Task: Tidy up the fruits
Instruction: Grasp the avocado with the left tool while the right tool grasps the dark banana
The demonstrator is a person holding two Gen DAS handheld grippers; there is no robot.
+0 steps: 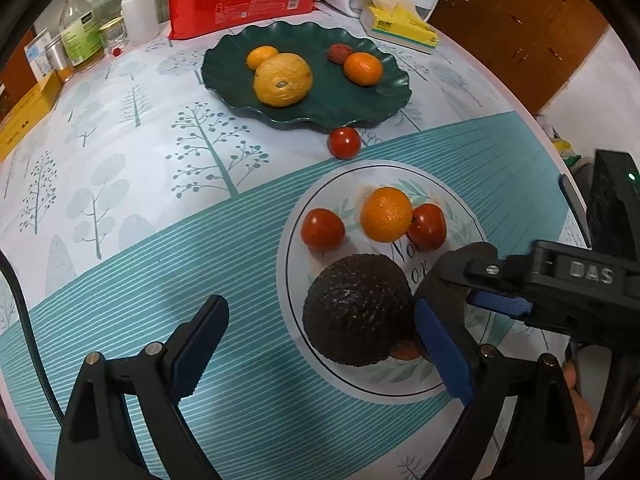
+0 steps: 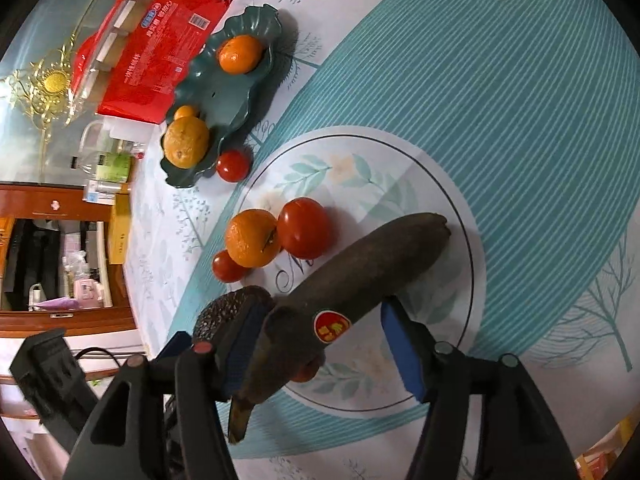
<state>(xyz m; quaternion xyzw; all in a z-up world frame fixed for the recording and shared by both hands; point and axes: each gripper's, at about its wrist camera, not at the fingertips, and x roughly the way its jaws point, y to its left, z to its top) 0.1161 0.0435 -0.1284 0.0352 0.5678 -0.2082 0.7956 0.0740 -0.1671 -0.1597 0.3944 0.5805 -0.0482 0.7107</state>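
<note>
My right gripper [image 2: 320,344] stands apart around the dark banana [image 2: 360,276], which lies on the round white placemat [image 2: 440,160] beside the avocado [image 1: 356,312]. My left gripper [image 1: 320,348] is wide apart astride that avocado, not pressing. I'd lift clear straight up, nudging nothing on the bench [image 1: 120,160].

Open right tongs [image 2: 326,344] straddle a dark banana [image 2: 360,272] on the white plate [image 2: 460,184].
</note>
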